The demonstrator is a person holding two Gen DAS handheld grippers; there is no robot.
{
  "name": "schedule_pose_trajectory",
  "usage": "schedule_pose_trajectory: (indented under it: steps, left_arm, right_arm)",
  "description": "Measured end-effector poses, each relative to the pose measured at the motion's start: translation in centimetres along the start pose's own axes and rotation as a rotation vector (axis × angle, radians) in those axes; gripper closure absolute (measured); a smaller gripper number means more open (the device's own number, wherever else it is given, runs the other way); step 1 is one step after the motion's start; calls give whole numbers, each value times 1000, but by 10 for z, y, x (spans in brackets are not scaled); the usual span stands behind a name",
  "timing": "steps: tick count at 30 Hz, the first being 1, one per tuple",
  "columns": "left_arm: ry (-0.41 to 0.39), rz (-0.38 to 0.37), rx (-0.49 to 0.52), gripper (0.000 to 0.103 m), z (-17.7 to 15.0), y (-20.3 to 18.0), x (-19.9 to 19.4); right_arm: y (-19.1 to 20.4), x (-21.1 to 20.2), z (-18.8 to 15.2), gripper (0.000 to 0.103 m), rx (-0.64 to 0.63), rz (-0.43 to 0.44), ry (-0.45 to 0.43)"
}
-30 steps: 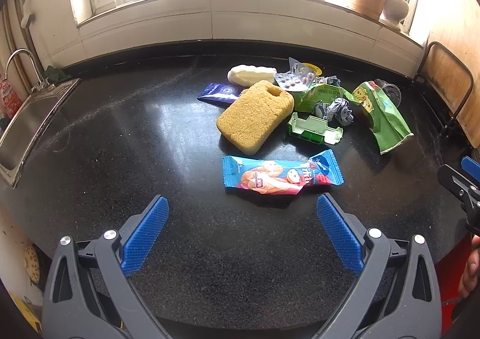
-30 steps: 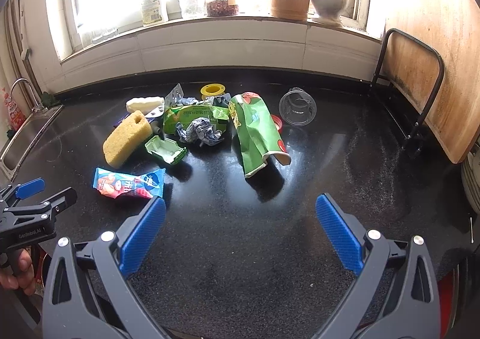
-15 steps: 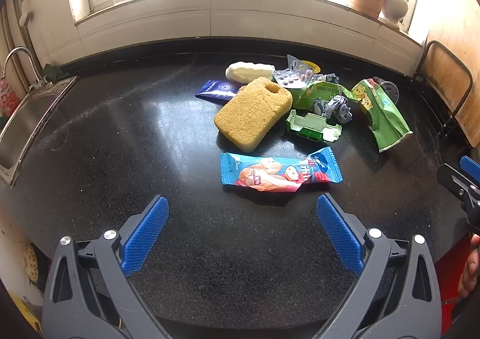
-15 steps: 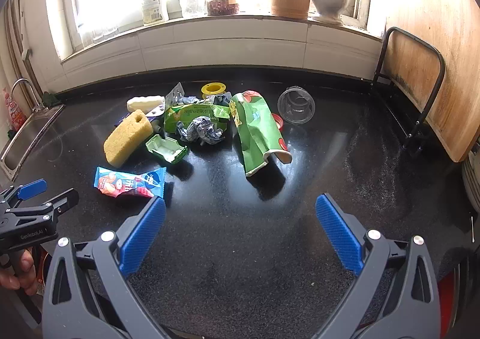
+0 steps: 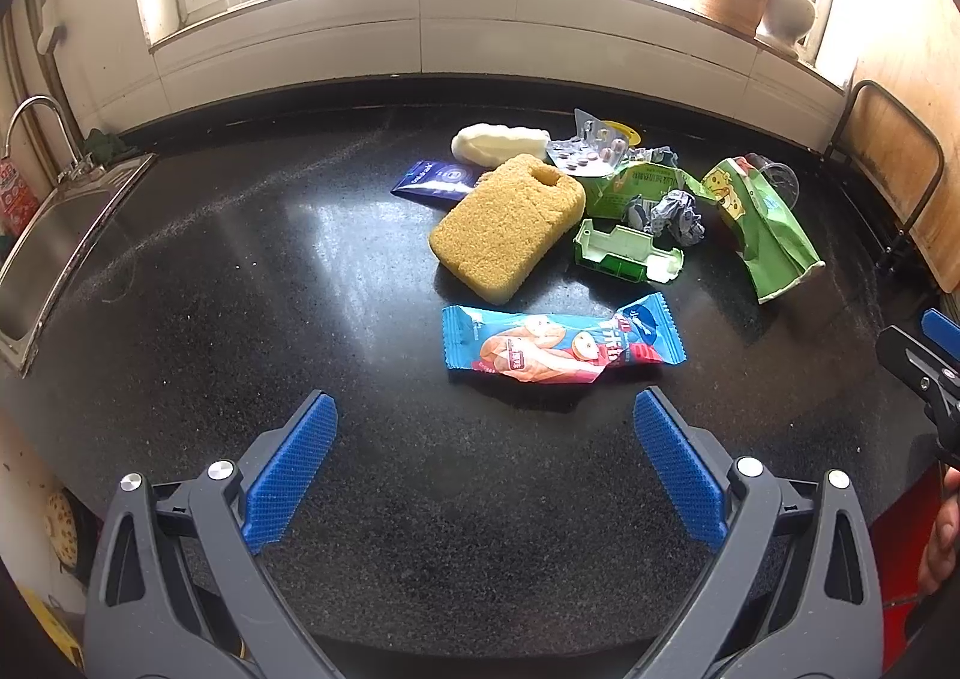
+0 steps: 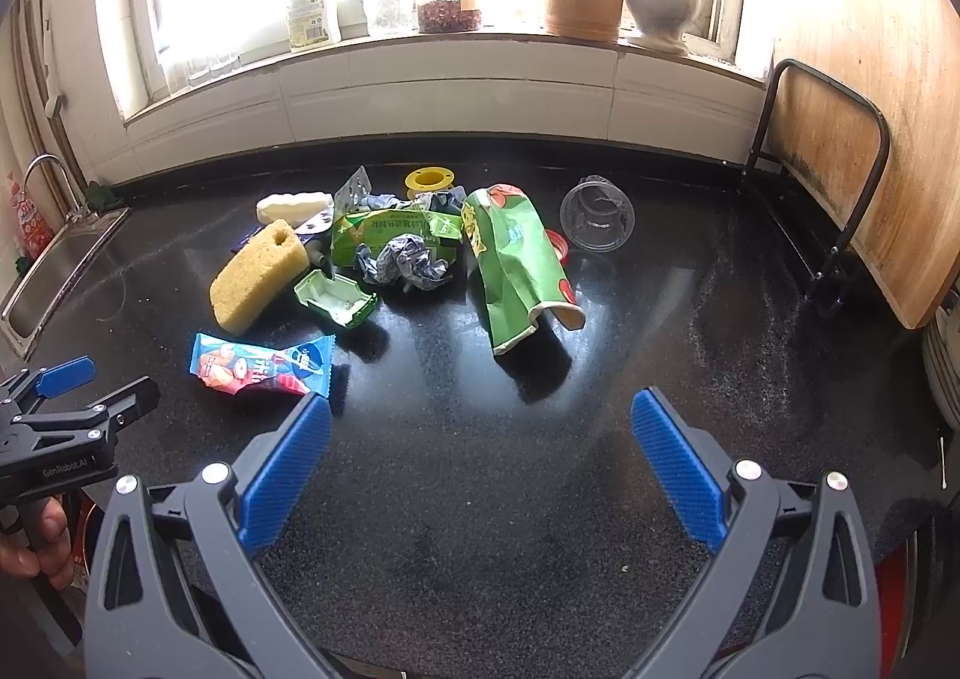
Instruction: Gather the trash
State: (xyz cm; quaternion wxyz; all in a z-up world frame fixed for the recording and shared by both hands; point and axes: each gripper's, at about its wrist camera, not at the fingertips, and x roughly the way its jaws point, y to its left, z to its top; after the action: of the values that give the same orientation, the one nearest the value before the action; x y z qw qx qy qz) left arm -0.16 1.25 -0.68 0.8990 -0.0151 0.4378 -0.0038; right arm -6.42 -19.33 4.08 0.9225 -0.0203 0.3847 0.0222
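Left gripper (image 5: 485, 463): jaws wide apart, empty, above black counter (image 5: 240, 283). Snack wrapper (image 5: 561, 341) just ahead, slightly right of it. Right gripper (image 6: 480, 460): jaws spread, empty; green bag (image 6: 519, 271) ahead, sponge (image 6: 259, 274) ahead-left.

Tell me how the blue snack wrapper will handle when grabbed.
The wrapper lies flat and creased, so it is probably light and floppy, and would sag from one end. Its glossy film may slip between the pads. Gripping the crimped end seems safest.
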Motion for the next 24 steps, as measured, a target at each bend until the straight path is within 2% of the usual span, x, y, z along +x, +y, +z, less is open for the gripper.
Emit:
schedule_pose_trajectory:
  steps: [24]
  left_arm:
    - [0,-20,15,7,-1,-1,0]
  right_arm:
    - [0,0,0,6,1,7,2]
